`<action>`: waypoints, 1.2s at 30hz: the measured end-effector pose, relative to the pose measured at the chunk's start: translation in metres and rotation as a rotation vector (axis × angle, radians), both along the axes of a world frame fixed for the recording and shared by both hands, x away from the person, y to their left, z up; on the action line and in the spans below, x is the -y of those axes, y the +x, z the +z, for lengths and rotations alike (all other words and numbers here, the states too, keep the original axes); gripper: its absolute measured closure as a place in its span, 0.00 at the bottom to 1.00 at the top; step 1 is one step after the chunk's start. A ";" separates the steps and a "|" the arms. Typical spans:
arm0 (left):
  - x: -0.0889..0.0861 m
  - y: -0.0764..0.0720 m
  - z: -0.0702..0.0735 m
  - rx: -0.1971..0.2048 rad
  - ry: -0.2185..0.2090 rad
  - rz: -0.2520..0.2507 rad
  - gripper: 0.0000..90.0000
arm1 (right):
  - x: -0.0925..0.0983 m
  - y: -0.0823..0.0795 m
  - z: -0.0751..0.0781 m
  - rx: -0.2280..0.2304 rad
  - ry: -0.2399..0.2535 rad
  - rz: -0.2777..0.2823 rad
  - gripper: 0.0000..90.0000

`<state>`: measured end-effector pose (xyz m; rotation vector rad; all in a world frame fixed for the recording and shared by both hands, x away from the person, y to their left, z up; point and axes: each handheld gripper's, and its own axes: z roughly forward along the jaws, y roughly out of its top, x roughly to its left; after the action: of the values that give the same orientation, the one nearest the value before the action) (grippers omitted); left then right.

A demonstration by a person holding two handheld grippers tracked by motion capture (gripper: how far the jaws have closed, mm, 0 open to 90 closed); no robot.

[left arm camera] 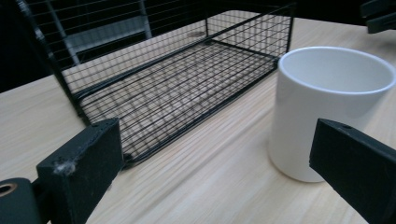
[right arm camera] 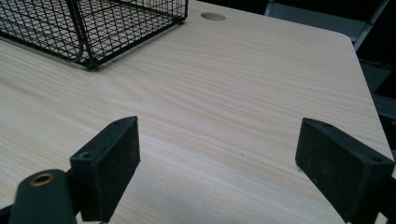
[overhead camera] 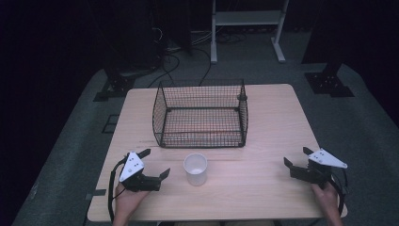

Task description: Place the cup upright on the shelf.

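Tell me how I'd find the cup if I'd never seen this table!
Look at the wooden table and find the black wire basket in its middle. Just in front of the basket stands the cup, upright and empty. It is the one white, round thing there, nearer the left tongs.

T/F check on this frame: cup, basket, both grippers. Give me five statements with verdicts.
1. The white cup stands upright on the table, outside the wire basket. True.
2. The left gripper is shut on the cup. False: its jaws are open and the cup stands just to its right, untouched.
3. The wire basket holds a cup. False: nothing lies in it; the table shows through its mesh floor.
4. The right gripper is open with only bare tabletop between its jaws. True.
5. The cup lies on its side. False: it is upright, mouth up.
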<state>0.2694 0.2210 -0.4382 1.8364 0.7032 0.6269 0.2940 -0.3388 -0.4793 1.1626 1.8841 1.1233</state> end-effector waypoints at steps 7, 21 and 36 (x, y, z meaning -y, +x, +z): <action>0.009 -0.002 0.005 0.007 0.006 -0.042 0.03 | 0.000 0.000 0.000 0.000 -0.002 0.001 0.15; 0.023 -0.004 0.008 -0.019 0.009 -0.142 0.02 | 0.000 0.000 0.000 -0.001 -0.004 0.000 0.15; 0.040 -0.005 0.009 -0.037 0.047 -0.207 0.03 | -0.001 0.000 0.000 0.001 -0.007 0.001 0.15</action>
<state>0.2643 0.1813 -0.4288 1.9385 0.5174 0.4787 0.2939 -0.3381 -0.4793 1.1571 1.8862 1.1162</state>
